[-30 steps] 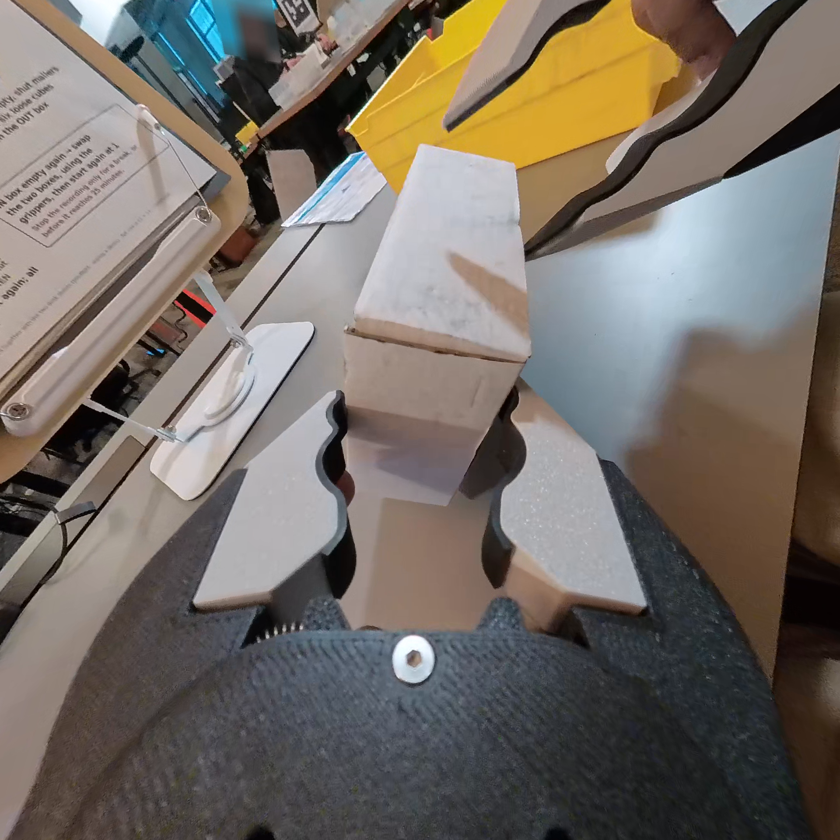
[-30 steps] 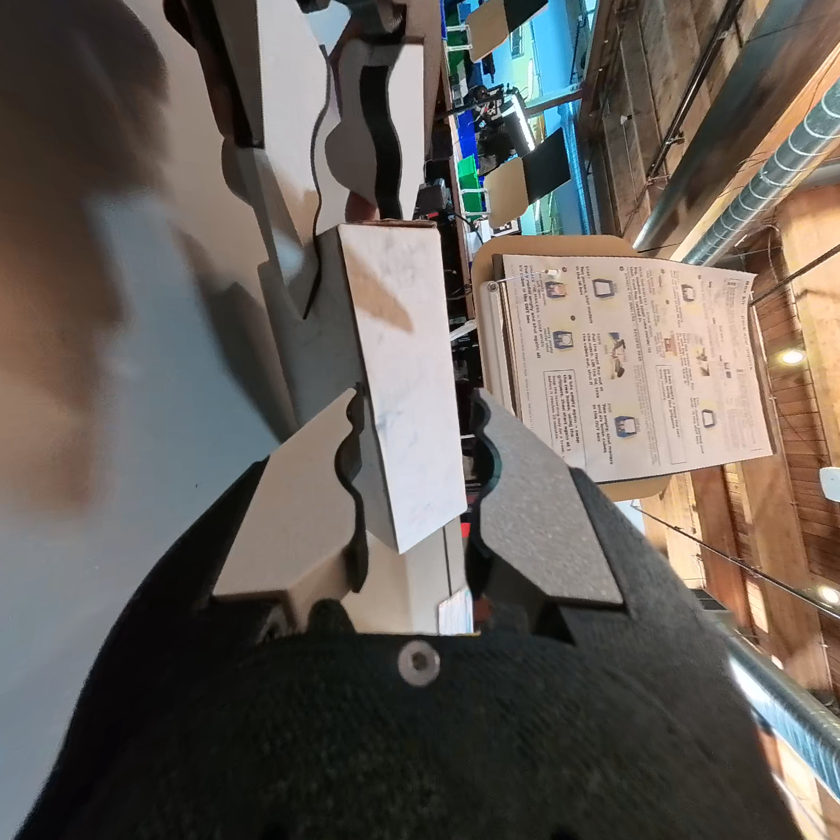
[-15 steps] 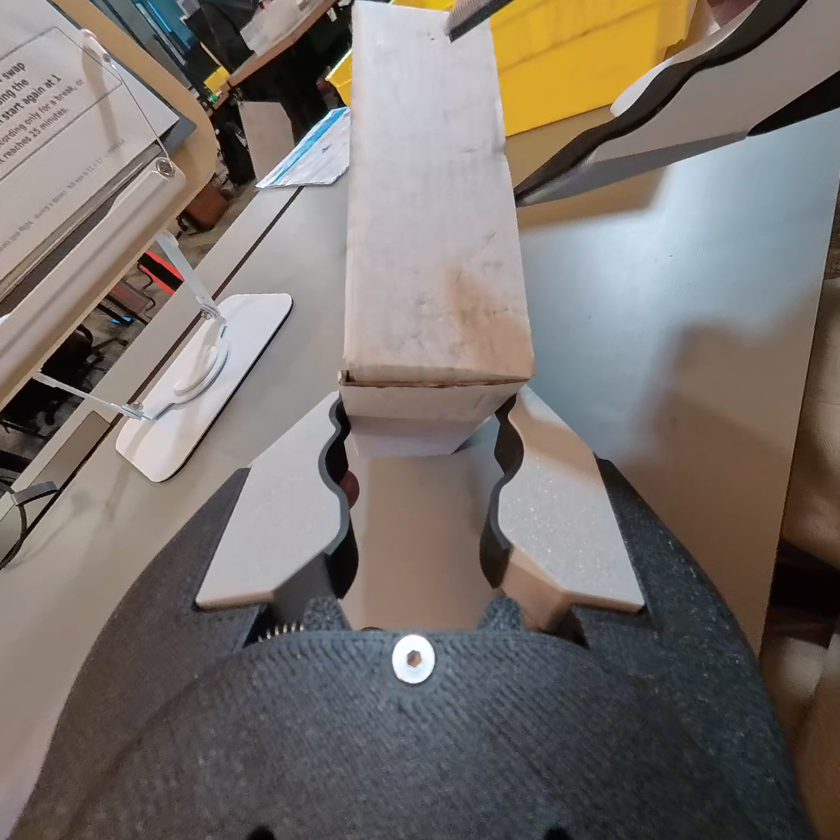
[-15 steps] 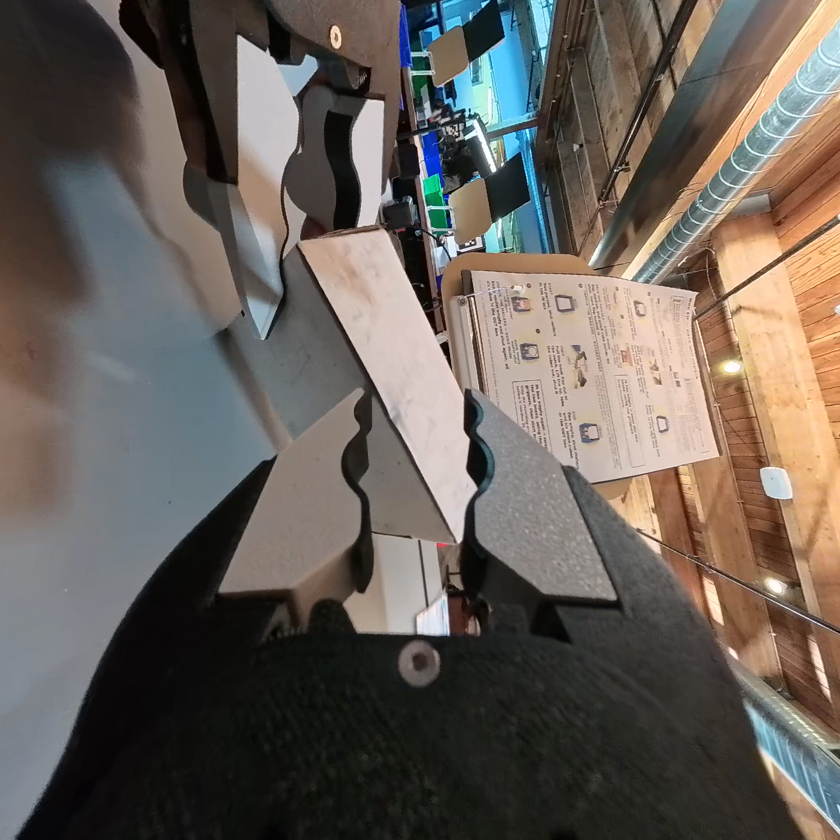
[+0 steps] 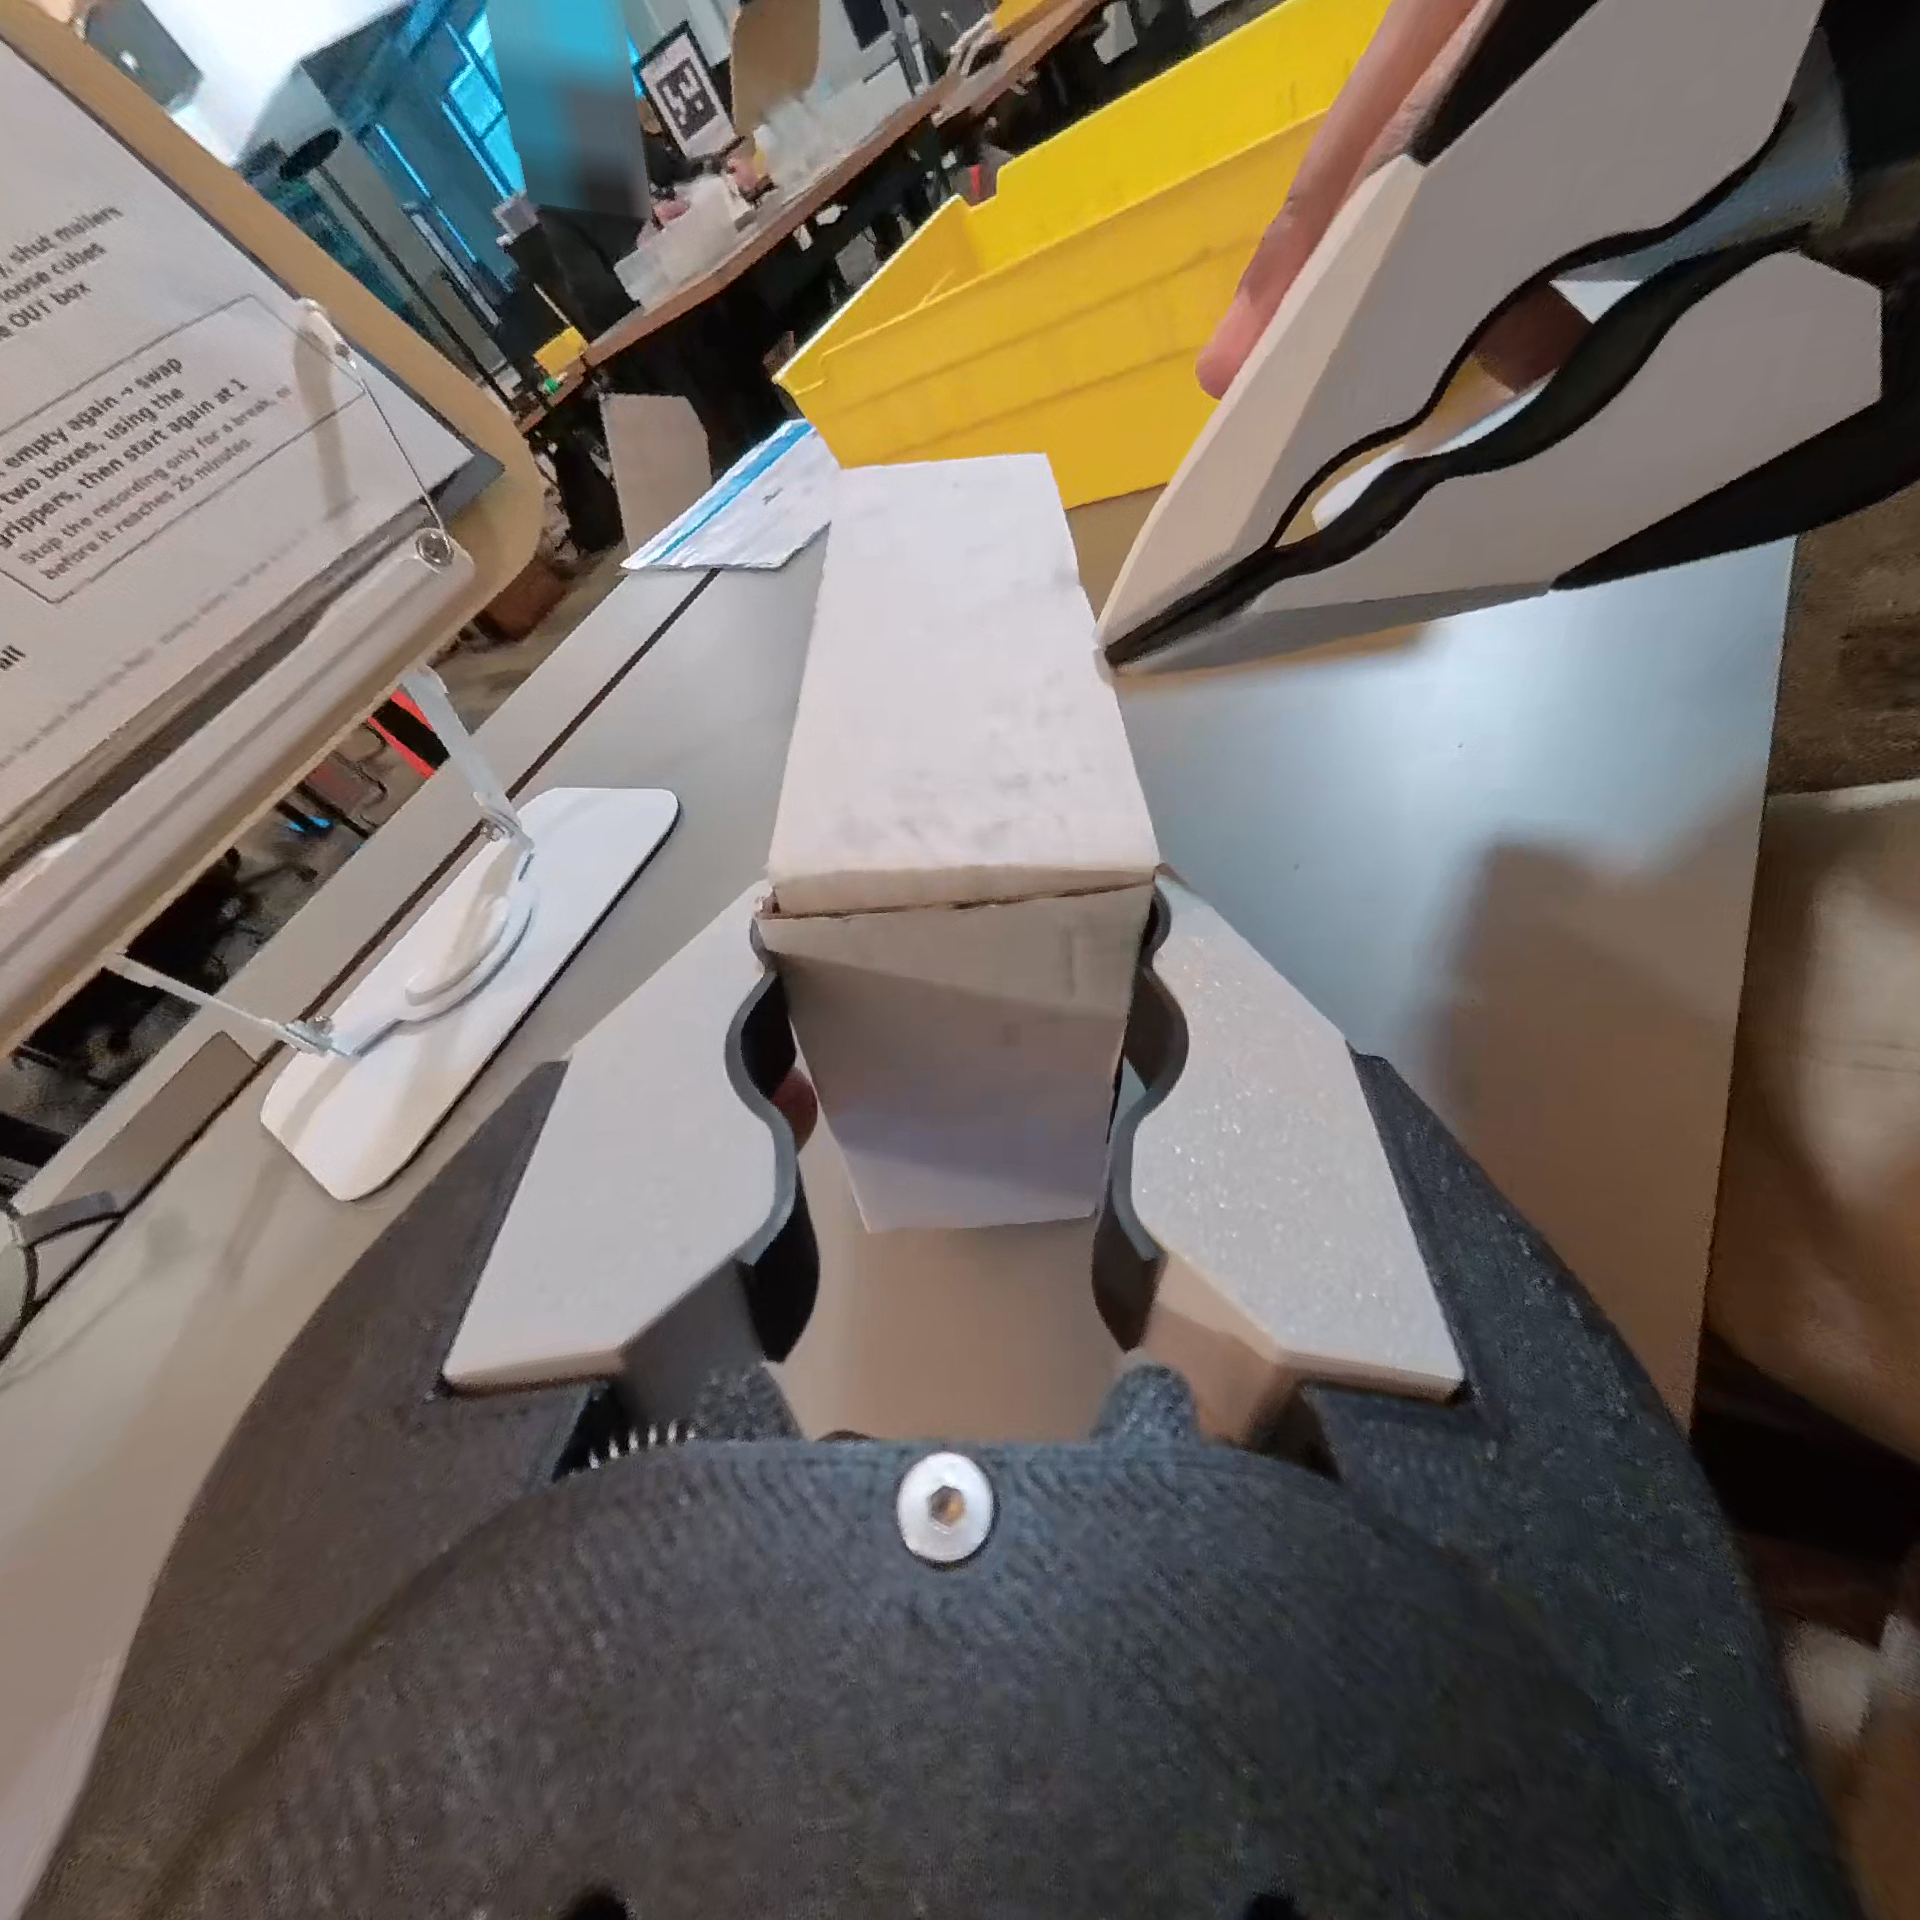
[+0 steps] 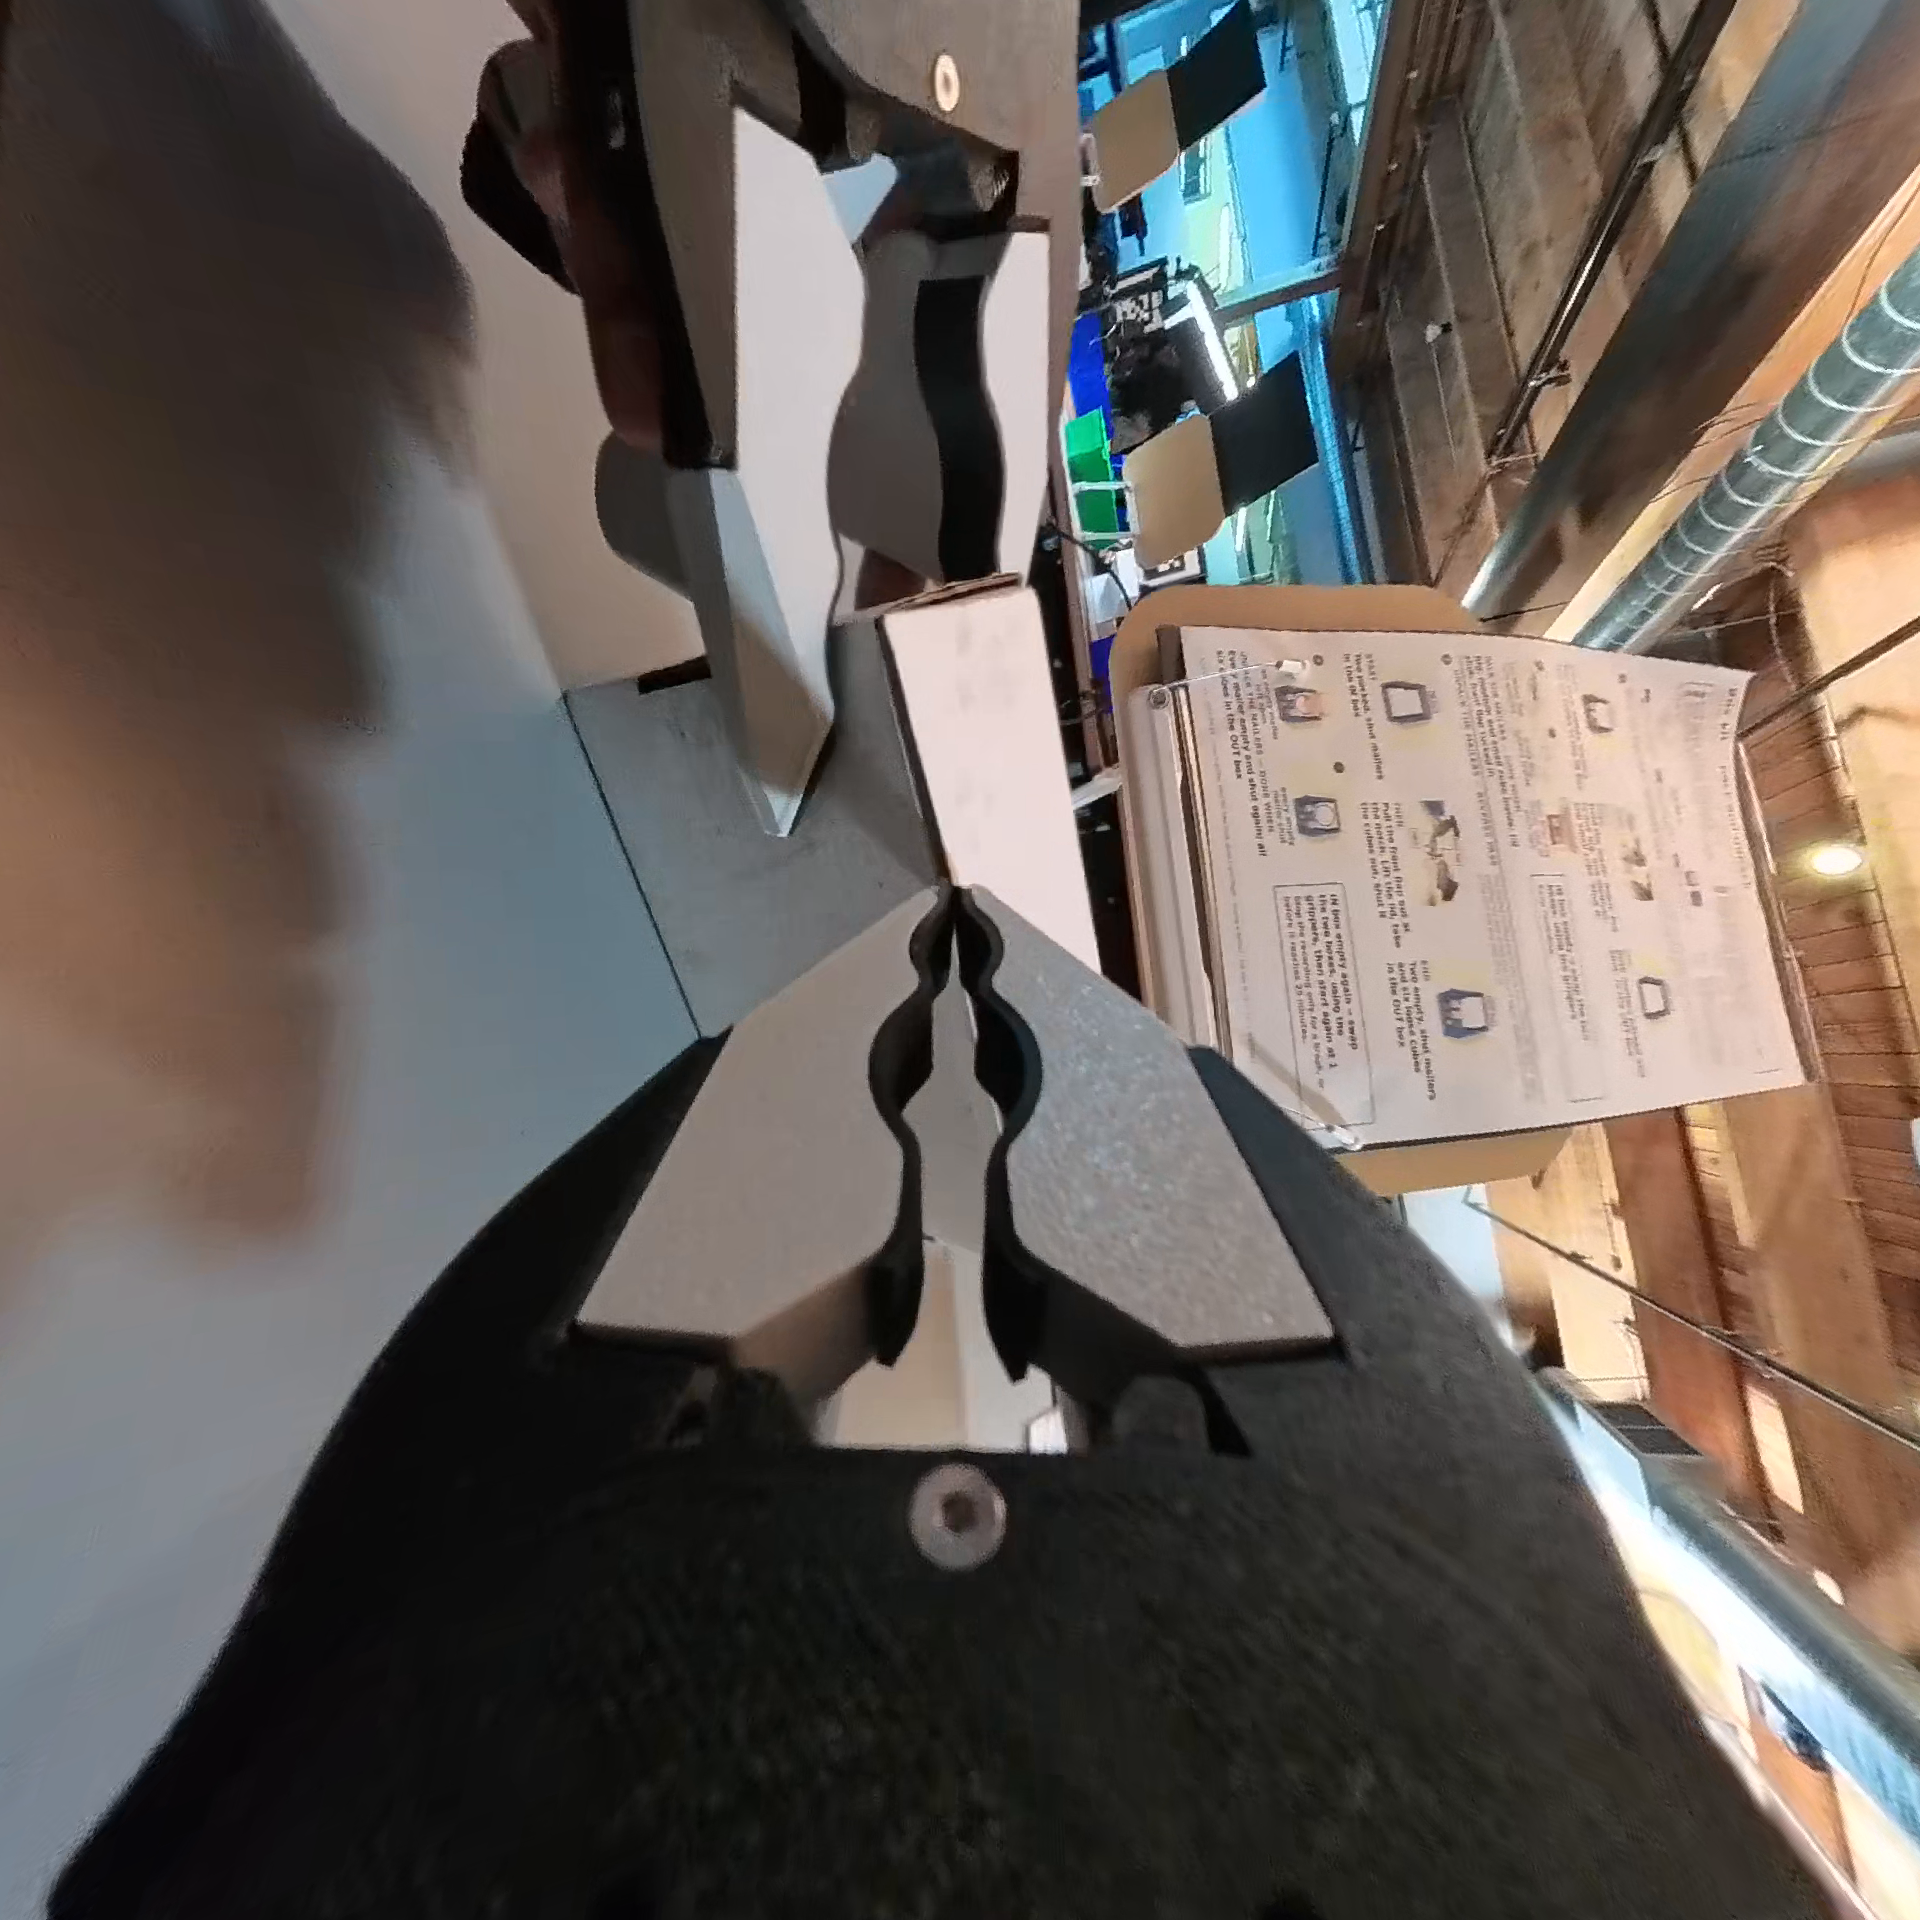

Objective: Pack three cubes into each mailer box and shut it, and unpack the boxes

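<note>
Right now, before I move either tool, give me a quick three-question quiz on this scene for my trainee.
1. True or false: the left tool is clamped on the mailer box.
2. The right tool has its jaws: A wide open, B shut, C out of view.
3. Fill in: the bin beyond the box is ____ in colour.
Key: 1 true; 2 B; 3 yellow.

White mailer box — yellow bin
</note>
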`<move>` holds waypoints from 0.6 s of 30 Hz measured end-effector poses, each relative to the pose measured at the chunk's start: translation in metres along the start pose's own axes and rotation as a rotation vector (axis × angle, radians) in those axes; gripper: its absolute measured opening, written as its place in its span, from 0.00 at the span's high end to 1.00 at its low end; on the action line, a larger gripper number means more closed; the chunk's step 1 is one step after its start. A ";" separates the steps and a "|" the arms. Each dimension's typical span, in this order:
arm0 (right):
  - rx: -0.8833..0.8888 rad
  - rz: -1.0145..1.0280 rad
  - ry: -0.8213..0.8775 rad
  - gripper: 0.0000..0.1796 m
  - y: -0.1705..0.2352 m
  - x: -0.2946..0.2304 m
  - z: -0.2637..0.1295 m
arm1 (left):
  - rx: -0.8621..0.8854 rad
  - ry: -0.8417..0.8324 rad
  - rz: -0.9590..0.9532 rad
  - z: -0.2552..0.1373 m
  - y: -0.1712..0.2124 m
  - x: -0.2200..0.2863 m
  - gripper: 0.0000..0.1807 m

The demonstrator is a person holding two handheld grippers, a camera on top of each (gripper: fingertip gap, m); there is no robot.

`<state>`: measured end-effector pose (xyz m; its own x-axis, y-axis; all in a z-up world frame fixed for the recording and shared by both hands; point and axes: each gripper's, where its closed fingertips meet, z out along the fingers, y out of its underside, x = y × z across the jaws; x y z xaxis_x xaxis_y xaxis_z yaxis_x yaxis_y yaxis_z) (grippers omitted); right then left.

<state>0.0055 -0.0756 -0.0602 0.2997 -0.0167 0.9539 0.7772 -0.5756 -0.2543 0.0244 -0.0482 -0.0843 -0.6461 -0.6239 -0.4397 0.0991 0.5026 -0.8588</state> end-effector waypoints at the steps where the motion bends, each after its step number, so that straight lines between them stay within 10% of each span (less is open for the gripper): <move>1: 0.006 0.015 0.005 1.00 0.000 0.001 -0.001 | -0.001 0.004 -0.029 0.000 -0.001 -0.001 0.66; 7: 0.058 0.335 -0.003 0.75 0.010 0.017 -0.006 | 0.021 0.024 -0.189 -0.002 -0.006 -0.005 0.67; 18: -0.004 0.402 0.049 0.77 0.020 0.032 -0.006 | 0.035 0.060 -0.196 -0.005 -0.014 0.001 0.67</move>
<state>0.0272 -0.0925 -0.0340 0.5527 -0.2795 0.7851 0.6015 -0.5183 -0.6079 0.0182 -0.0526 -0.0716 -0.6995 -0.6705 -0.2475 -0.0077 0.3533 -0.9355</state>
